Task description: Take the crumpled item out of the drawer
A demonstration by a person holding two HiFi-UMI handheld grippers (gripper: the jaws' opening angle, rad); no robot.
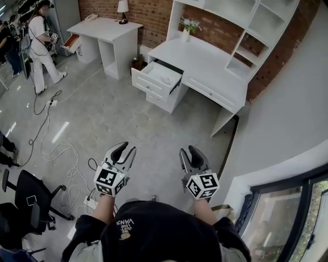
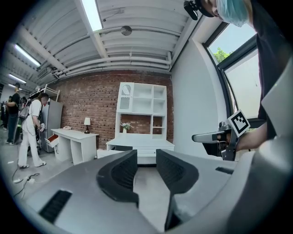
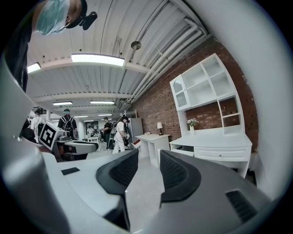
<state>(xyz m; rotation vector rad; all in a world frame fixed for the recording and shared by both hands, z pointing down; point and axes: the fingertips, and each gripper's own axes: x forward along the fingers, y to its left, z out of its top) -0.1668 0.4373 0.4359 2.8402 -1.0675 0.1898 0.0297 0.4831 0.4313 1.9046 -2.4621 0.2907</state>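
The white desk with a shelf unit (image 1: pixel 205 66) stands against the brick wall, far ahead of me. Its left drawer (image 1: pixel 154 78) is pulled open, and a small pale crumpled thing (image 1: pixel 165 79) shows faintly inside. My left gripper (image 1: pixel 125 150) and right gripper (image 1: pixel 187 152) are held side by side low over the grey floor, well short of the desk. Both are open and empty. In the left gripper view the jaws (image 2: pixel 146 168) point toward the desk (image 2: pixel 139 145). In the right gripper view the jaws (image 3: pixel 149 170) aim left of the desk (image 3: pixel 215 146).
A second white desk (image 1: pixel 105 31) with a lamp (image 1: pixel 123 10) stands at the back left, and a person in white (image 1: pixel 38 46) is near it. Cables (image 1: pixel 51 148) trail over the floor at left beside a black office chair (image 1: pixel 25 199). A white wall and a window (image 1: pixel 287 215) close the right side.
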